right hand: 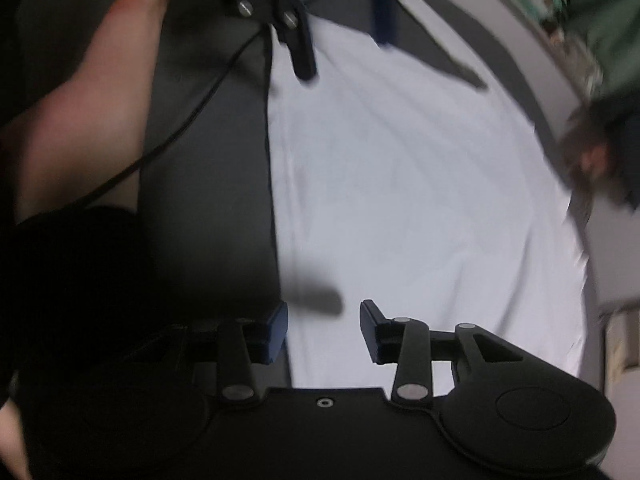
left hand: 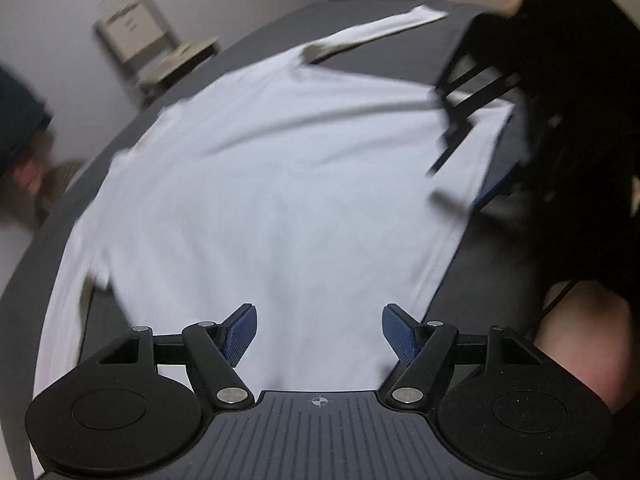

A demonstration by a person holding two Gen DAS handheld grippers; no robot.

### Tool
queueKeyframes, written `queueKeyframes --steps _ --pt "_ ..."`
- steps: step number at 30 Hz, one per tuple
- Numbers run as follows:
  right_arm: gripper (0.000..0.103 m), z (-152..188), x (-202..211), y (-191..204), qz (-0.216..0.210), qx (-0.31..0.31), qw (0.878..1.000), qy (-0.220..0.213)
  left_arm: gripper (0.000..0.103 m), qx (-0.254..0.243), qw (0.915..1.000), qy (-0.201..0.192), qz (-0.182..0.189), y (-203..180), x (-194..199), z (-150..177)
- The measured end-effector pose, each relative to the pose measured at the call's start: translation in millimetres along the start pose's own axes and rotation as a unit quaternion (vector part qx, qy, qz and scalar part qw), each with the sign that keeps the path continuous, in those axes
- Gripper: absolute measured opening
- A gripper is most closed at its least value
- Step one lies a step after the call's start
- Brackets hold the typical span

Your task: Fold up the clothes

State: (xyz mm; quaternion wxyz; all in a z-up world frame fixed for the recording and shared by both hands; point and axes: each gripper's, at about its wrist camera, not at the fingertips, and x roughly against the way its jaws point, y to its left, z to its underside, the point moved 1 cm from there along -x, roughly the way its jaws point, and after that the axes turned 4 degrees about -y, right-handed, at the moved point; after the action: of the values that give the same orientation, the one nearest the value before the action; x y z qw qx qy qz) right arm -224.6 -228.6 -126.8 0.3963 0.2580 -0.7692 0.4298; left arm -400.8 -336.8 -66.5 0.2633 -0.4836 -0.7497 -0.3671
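Clothes are represented by one white long-sleeved shirt (left hand: 280, 184), which is spread flat on a dark grey surface (left hand: 492, 280).

No brand, label or readable writing is seen on the shirt or on the tongs. Only a small crosshair mark (left hand: 319, 401) is printed on the body of the left gripper (left hand: 319, 334). A box or a sheet with dark lines (left hand: 132, 24) is standing by the wall, but it is too blurred to be read.

The left gripper is held wide, with nothing between its blue pads (left hand: 240, 334). It is held low over the near edge of the shirt and is pointed along the cloth toward the far sleeve (left hand: 384, 28), which is stretched out across the surface.

The right gripper (right hand: 323, 330) is held apart as well, somewhat narrower, and nothing is gripped by it. Its left finger is placed over the grey surface and its right finger over the white cloth, so the straight edge of the shirt is passed between them. In the left wrist view the same gripper (left hand: 452, 152) is seen tilted down over the right side of the shirt, much blurred.

A bare forearm (right hand: 80, 120) is seen at the left of the right wrist view, with a black cable (right hand: 180, 128) running across it. Another person, blurred, is seen beyond the far edge of the surface (right hand: 600, 156).
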Motion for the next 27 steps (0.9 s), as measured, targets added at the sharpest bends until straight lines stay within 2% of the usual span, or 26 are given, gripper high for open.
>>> queueKeyframes --steps 3,5,6,7,8,12,13,16,17,20,21,22,24,25,27 --pt "0.038 -2 -9 7 -0.013 0.041 0.999 -0.006 0.07 -0.092 0.9957 -0.014 0.005 -19 2 -8" --pt "0.038 0 -11 6 -0.013 0.06 0.998 -0.01 0.07 -0.156 0.9875 -0.002 0.023 -36 1 -10" --pt "0.033 2 -12 3 -0.016 0.06 0.998 -0.013 0.07 -0.188 0.9817 0.005 0.032 -44 0 -10" --pt "0.023 4 -12 -6 -0.025 0.035 0.999 -0.018 0.07 -0.203 0.9785 0.01 0.038 -49 -2 -11" --pt "0.004 6 -11 -16 -0.035 0.01 0.999 -0.023 0.07 -0.216 0.9753 0.014 0.044 -55 -3 -11" --pt "0.005 13 -9 -54 -0.074 -0.088 0.992 -0.043 0.07 -0.27 0.9601 0.033 0.066 -75 -9 -13" --pt "0.005 14 -9 -64 -0.083 -0.113 0.989 -0.048 0.07 -0.283 0.9557 0.037 0.072 -81 -11 -14" --pt "0.005 25 -13 -87 -0.116 -0.188 0.973 -0.059 0.07 -0.299 0.9501 0.052 0.073 -91 -21 -19" --pt "0.005 28 -15 -96 -0.128 -0.214 0.966 -0.059 0.07 -0.299 0.9499 0.057 0.072 -92 -23 -20" --pt "0.005 39 -23 -116 -0.157 -0.277 0.946 -0.061 0.07 -0.274 0.9576 0.059 0.066 -91 -28 -28" --pt "0.005 43 -24 -120 -0.164 -0.292 0.94 -0.062 0.069 -0.274 0.9578 0.057 0.064 -91 -26 -29" --pt "0.005 46 -22 -118 -0.171 -0.3 0.936 -0.063 0.069 -0.276 0.9577 0.056 0.061 -92 -25 -31" --pt "0.006 50 -18 -115 -0.185 -0.312 0.93 -0.063 0.069 -0.305 0.9499 0.047 0.051 -100 -20 -29" --pt "0.007 49 -16 -113 -0.191 -0.307 0.931 -0.06 0.068 -0.321 0.945 0.042 0.045 -104 -18 -28" --pt "0.007 38 -18 -102 -0.197 -0.287 0.936 -0.051 0.047 -0.345 0.9375 0.036 0.031 -113 -15 -25"
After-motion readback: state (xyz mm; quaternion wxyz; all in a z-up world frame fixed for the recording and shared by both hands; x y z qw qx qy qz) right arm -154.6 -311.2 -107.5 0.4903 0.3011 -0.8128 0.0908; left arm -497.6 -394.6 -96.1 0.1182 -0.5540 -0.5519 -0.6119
